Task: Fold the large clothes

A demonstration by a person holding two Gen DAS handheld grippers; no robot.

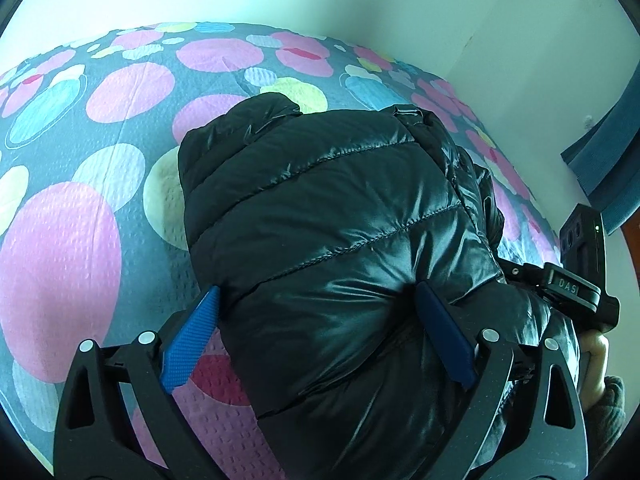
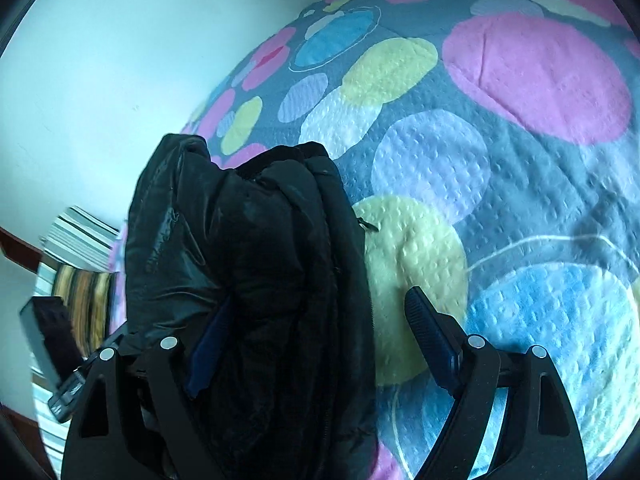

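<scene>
A shiny black quilted puffer jacket [image 1: 340, 216] lies folded into a thick bundle on a bedspread [image 1: 120, 128] printed with coloured circles. My left gripper [image 1: 318, 289] is open and straddles the bundle's near end. Its left blue finger [image 1: 192, 340] is at the jacket's edge, and its right finger [image 1: 444, 332] dents the fabric. In the right wrist view the jacket [image 2: 248, 264] shows its stacked edges. My right gripper [image 2: 320, 298] is open. Its left finger [image 2: 208, 356] is half hidden against the jacket, and its right finger [image 2: 432, 336] is apart from the jacket, over the bedspread [image 2: 540, 184].
White walls border the bed on two sides. A blue cloth strip [image 1: 600, 160] hangs at the right. The other gripper's black body [image 1: 576, 280] and a hand [image 1: 596, 348] are beside the jacket. A stack of books [image 2: 80, 236] and striped fabric [image 2: 84, 304] lie beyond the bed's edge.
</scene>
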